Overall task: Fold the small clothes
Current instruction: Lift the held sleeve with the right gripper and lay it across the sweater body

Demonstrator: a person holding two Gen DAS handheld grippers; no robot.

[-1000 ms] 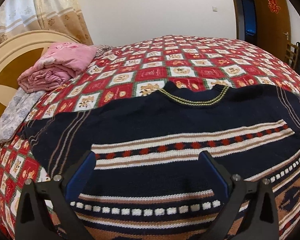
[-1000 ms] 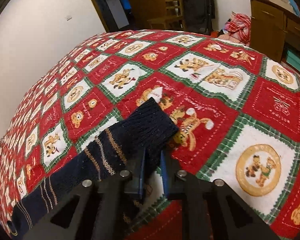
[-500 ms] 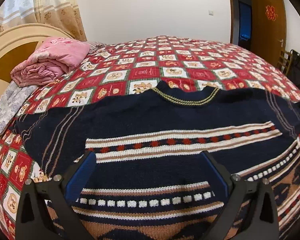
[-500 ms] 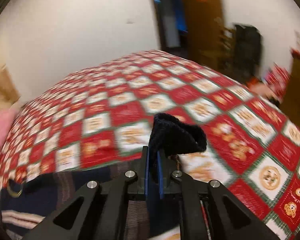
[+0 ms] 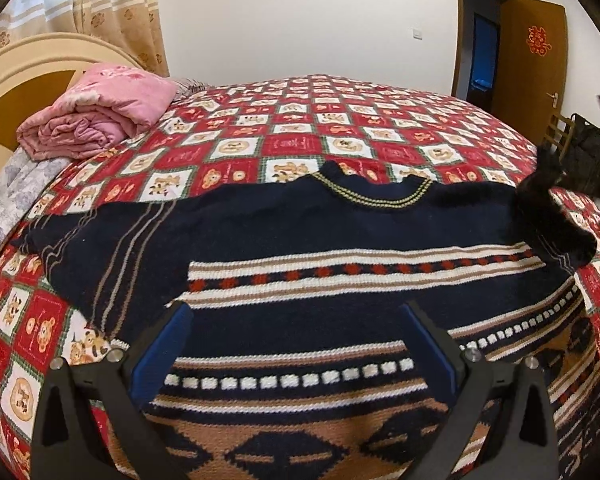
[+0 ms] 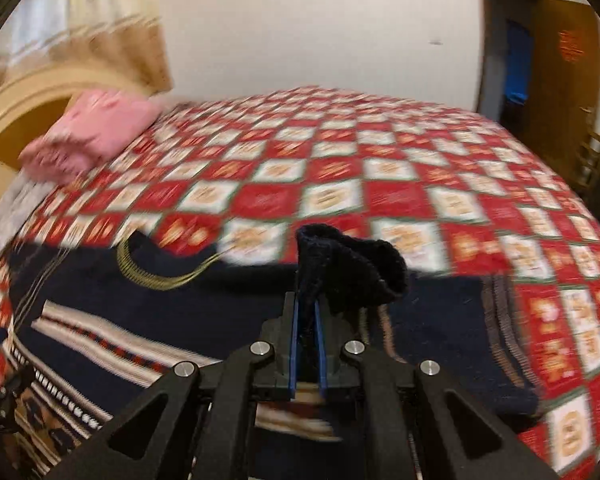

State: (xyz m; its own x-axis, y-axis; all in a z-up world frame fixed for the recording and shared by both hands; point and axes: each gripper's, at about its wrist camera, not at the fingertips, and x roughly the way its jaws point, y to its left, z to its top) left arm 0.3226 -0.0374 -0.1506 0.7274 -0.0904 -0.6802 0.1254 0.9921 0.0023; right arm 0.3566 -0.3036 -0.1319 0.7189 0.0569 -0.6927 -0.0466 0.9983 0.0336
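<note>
while the right gripper [image 6: 306,320] is pinching the sleeve cuff [image 6: 352,268] over the sweater [image 5: 340,320], left gripper [image 5: 296,344] is hovering wide; next, laying the sleeve flat across the chest.

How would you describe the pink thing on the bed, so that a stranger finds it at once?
Start at the bed's curved wooden headboard. Right in front of it, on the red checked bedcover, lies a folded pink quilt. It is the only plain pink bundle; the grey flowered cloth beside it is flat, and the sweater is dark.
</note>
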